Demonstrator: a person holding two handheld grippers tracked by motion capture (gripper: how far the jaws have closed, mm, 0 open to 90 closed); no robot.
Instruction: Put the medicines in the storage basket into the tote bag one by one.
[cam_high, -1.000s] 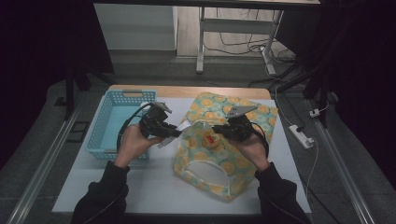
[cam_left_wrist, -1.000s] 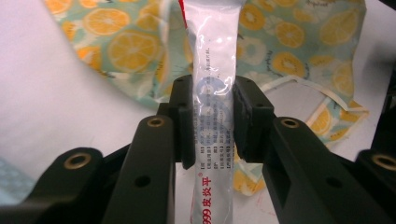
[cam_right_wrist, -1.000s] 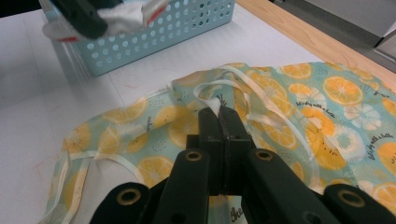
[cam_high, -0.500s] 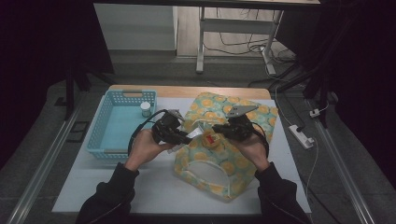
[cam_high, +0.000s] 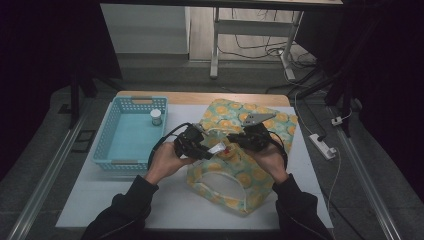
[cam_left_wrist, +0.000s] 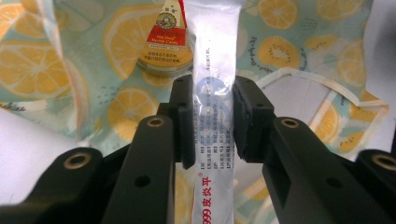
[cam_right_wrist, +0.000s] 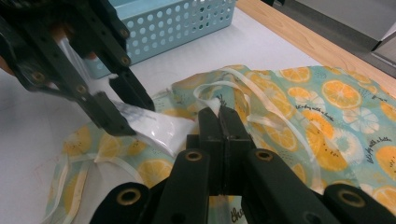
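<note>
Between the two black jaws of the left hand-held gripper (cam_left_wrist: 212, 123) sits a long white plastic tube printed with blue and red lettering (cam_left_wrist: 215, 60), and the pads press on both of its sides, so this hand-held gripper grips the tube. In the left gripper view the tube runs straight up from between the jaws, and its far end lies over a soft fabric bag printed with orange and lemon slices on pale green (cam_left_wrist: 299, 42). Just beside the tube's far end, to its left in that view, a small round tin with a red and gold label (cam_left_wrist: 166, 37) shows on or inside the bag; I cannot tell which.

From above, the left hand-held gripper (cam_high: 202, 150) hangs over the bag's near left part, with the tube (cam_high: 218, 149) pointing toward the right hand-held gripper (cam_high: 239, 142).

The right hand-held gripper (cam_right_wrist: 220, 114) has its jaws fully closed, pinching the cream-edged rim of the bag (cam_right_wrist: 299, 107) near its opening. In the right gripper view the left hand-held gripper (cam_right_wrist: 123, 109) comes in from the upper left, with the tube (cam_right_wrist: 154, 123) reaching toward the pinched rim.

The bag (cam_high: 260, 175) lies on the white table (cam_high: 100, 200). To its left stands a light blue perforated plastic basket (cam_high: 107, 150), with a small white bottle (cam_high: 156, 117) upright in its far right corner.
</note>
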